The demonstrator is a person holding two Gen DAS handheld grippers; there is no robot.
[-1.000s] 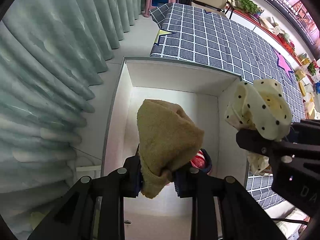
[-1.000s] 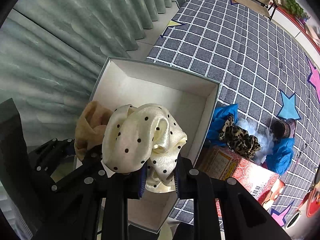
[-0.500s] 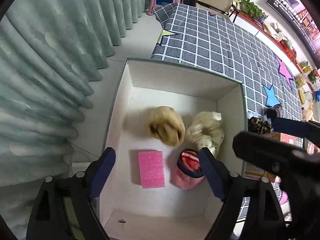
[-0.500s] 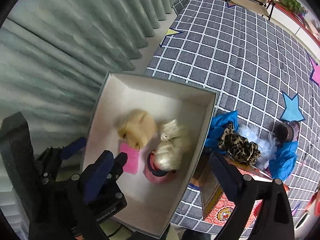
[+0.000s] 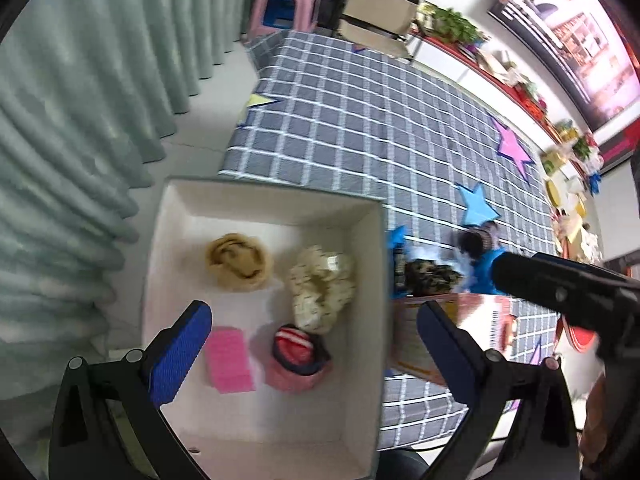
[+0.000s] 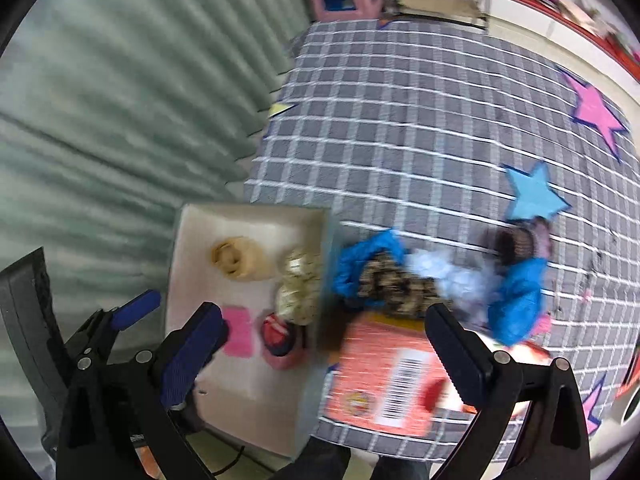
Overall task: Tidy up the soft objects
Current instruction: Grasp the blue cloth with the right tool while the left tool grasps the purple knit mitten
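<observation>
Both tongs, left gripper (image 5: 308, 348) and right gripper (image 6: 324, 352), gape empty. White box (image 5: 362, 320), lower centre, holds tan scrunchie (image 5: 239, 262) and dotted scrunchie (image 5: 322, 286). Leopard scrunchie (image 6: 394, 286) outside (light, squashy, probably): pinch its bunched middle.

Both grippers are the same build — chunky black plastic arms with round silver screw heads, and ribbed blue pads (image 5: 180, 354) lining the insides of the fingers (image 6: 456, 354).
</observation>
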